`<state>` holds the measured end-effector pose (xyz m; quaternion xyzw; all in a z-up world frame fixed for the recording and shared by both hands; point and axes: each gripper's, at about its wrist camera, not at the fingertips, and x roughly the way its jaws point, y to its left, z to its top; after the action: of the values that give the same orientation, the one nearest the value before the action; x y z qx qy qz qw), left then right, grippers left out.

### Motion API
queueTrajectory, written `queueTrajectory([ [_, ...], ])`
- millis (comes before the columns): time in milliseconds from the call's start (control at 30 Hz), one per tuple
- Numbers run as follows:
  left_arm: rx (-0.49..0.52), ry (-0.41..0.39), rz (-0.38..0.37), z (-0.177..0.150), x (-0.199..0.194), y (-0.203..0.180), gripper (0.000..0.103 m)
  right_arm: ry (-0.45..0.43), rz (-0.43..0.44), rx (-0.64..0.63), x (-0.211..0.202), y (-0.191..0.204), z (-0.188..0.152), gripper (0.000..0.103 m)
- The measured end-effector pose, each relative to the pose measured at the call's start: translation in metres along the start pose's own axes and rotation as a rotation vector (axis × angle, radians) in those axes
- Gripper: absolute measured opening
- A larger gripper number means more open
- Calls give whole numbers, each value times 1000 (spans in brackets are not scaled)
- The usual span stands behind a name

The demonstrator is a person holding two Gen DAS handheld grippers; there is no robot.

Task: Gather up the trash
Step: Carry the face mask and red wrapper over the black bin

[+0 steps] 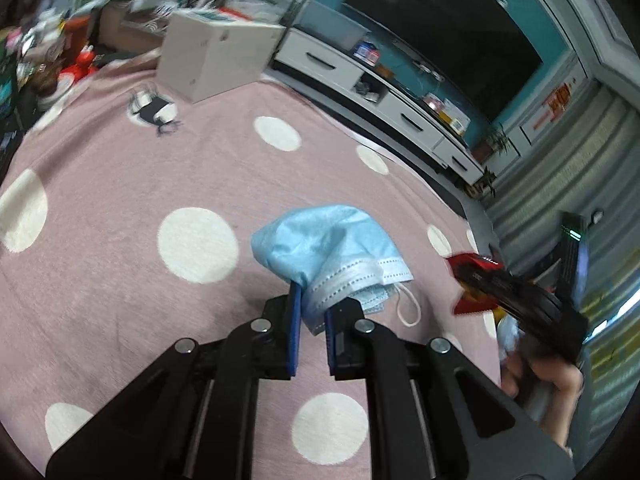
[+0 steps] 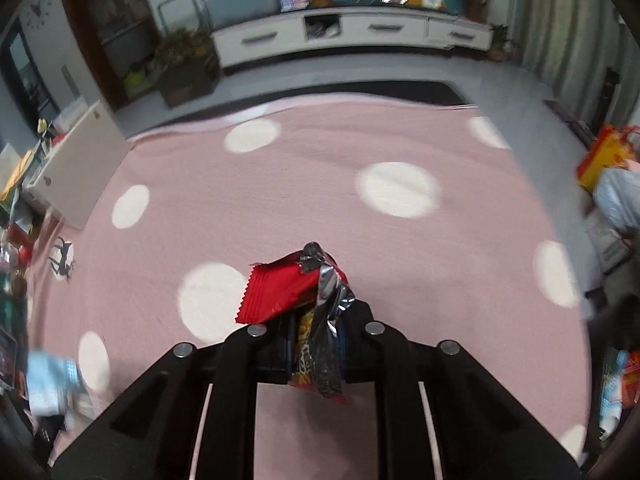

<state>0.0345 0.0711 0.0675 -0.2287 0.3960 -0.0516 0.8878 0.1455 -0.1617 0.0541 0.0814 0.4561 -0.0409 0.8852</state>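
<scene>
My left gripper (image 1: 312,312) is shut on a crumpled light-blue face mask (image 1: 332,248) and holds it above the pink dotted rug (image 1: 120,208); a white ear loop hangs at its right. My right gripper (image 2: 316,320) is shut on a red snack wrapper (image 2: 288,288) with a silver inside, held above the same rug (image 2: 320,184). In the left wrist view the right gripper (image 1: 516,292) shows at the right edge with the red wrapper (image 1: 468,264) in it. The mask shows blurred at the lower left of the right wrist view (image 2: 52,380).
A white cardboard box (image 1: 212,56) stands at the rug's far left edge, with cluttered items beside it. A white TV cabinet (image 2: 352,30) and a potted plant (image 2: 186,64) stand beyond the rug. A yellow-red bag (image 2: 604,156) lies at the right.
</scene>
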Motion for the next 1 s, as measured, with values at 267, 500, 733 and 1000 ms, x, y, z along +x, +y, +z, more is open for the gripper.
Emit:
queueTrajectory([
  [267,241,-17,-112,-33,-19,-94,11,-159,59,193,-100,-101,-50,17],
  [500,380,39,-250,-77,-10,-189,11,-294,-15,328,-158,-182,-69,17],
  [733,505,124,-367,-137,23,-290,11,-337,-119,506,-187,-270,-105,18],
  [1000,624,231,-413,-194,71,-360,11,-263,-190,691,-175,-339,-141,18],
])
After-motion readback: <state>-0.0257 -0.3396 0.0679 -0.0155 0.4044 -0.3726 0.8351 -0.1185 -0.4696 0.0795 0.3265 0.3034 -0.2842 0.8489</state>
